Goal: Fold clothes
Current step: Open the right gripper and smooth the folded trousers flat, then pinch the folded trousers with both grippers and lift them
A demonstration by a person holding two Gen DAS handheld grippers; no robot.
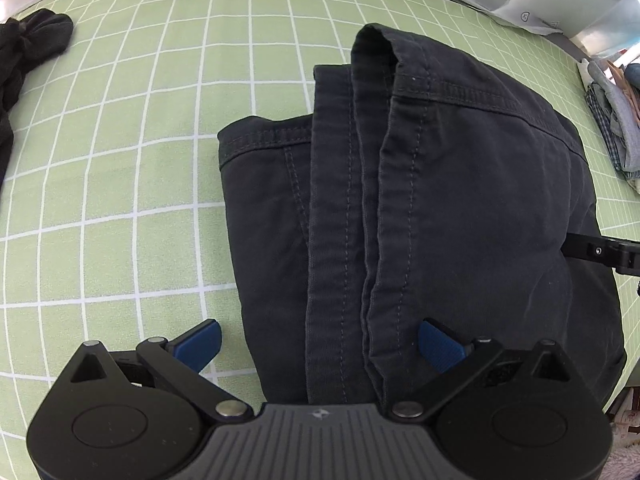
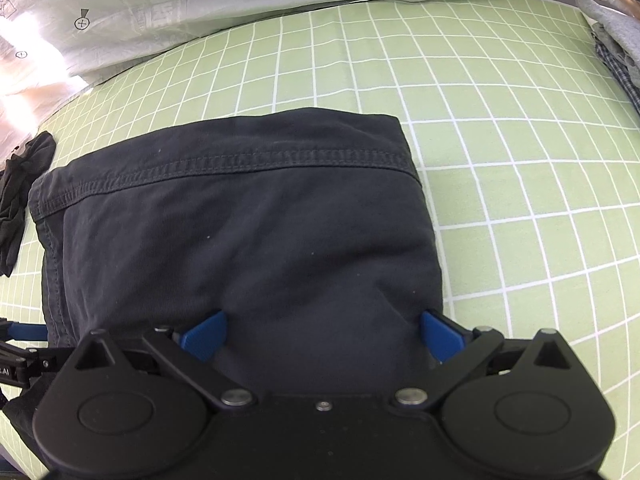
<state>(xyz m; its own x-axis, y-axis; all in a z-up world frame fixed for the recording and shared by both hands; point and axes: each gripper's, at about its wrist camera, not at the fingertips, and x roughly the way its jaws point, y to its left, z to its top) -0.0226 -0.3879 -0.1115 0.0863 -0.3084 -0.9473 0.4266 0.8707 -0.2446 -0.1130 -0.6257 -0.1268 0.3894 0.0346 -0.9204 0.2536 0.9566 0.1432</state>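
Green checked bedsheet [image 2: 500, 128] carries the folded dark trousers [image 2: 240, 220], long axis running near to far. Your left gripper [image 1: 318, 346] and right gripper [image 2: 322, 334] gape wide, empty, over their near edge.

Folded trousers [image 1: 460, 200] on bedsheet [image 1: 140, 160], both grippers at near edge. Small garment [image 1: 28, 52] well apart at left, clothes pile [image 1: 612, 128] right, pillow [image 2: 240, 8] behind (touching sheet).

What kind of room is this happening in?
Most likely a bedroom: the dark trousers lie on a green checked bedsheet, with white carrot-print bedding behind and stacked clothes at the edge.
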